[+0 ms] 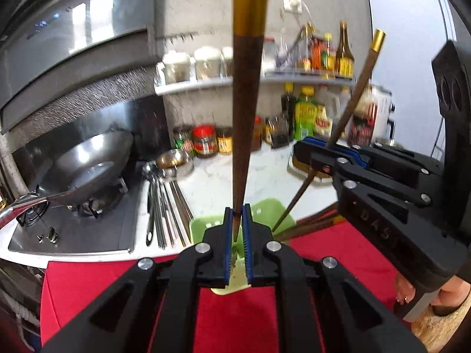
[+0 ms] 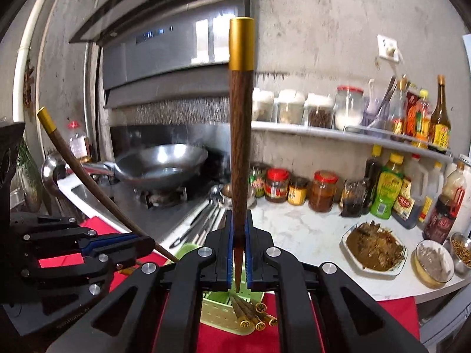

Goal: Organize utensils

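My left gripper (image 1: 238, 220) pinches chopstick (image 1: 245, 117), right gripper (image 2: 240, 235) pinches another (image 2: 241, 135); both gold-capped, upright; green tray (image 2: 217, 309) at 6, counter edge (image 2: 435, 291) at 4.

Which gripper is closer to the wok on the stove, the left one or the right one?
Left. The left gripper holds its chopstick on the side of the wok. The right gripper is farther away, over toward the condiment bottles.
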A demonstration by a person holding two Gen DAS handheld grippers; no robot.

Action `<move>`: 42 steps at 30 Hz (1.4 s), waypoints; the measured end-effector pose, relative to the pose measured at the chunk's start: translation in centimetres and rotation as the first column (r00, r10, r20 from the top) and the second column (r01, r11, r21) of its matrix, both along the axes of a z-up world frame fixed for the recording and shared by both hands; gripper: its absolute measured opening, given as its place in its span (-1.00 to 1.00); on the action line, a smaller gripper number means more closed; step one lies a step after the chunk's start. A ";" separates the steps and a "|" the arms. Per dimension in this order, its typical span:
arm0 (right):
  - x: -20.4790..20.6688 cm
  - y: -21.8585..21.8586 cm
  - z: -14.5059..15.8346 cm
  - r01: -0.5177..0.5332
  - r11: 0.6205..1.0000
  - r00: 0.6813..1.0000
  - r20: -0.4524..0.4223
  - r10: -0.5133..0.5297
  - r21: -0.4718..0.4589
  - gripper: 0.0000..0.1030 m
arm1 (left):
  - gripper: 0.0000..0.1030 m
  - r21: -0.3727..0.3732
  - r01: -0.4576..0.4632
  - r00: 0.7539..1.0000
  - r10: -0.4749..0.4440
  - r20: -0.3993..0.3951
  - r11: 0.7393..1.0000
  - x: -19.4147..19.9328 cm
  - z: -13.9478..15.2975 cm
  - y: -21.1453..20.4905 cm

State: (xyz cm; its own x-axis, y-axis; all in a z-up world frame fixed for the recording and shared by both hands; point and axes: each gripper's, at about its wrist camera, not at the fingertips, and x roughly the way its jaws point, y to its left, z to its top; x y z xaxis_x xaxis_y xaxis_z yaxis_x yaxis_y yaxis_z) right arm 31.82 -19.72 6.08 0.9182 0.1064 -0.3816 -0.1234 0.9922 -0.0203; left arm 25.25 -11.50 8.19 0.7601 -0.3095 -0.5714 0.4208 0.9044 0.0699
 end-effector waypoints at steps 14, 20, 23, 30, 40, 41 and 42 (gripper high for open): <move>-1.7 -0.6 0.1 0.041 0.999 0.999 -0.008 -0.041 -0.012 -0.33 | -0.87 -0.063 -0.031 0.999 0.030 -0.016 0.998 0.2 0.6 1.4; -7.0 -1.0 2.0 0.069 0.997 0.997 0.029 -0.068 -0.026 -0.33 | -0.86 -0.069 -0.062 0.994 0.068 0.080 0.996 -4.6 3.6 3.0; -10.3 -1.1 2.2 0.085 0.996 0.996 0.028 -0.084 -0.024 -0.21 | -0.69 -0.060 -0.114 0.987 0.120 0.103 0.992 -7.6 3.8 4.1; -17.9 -0.5 -0.2 0.110 0.994 0.994 -0.023 -0.111 -0.026 0.37 | -0.22 -0.033 -0.244 0.966 0.246 0.080 0.969 -15.4 0.6 7.7; -26.5 1.4 -4.3 0.115 0.993 0.986 -0.125 -0.111 0.028 0.70 | 0.33 -0.012 -0.303 0.953 0.303 -0.007 0.953 -22.5 -4.3 10.4; -27.0 1.6 -4.6 0.121 0.992 0.984 -0.133 -0.116 0.027 0.70 | 0.39 -0.011 -0.303 0.953 0.303 -0.020 0.953 -22.9 -4.7 10.5; -27.5 1.8 -5.0 0.132 0.991 0.981 -0.144 -0.128 0.017 0.72 | 0.50 -0.009 -0.307 0.951 0.306 -0.030 0.952 -23.2 -5.0 10.6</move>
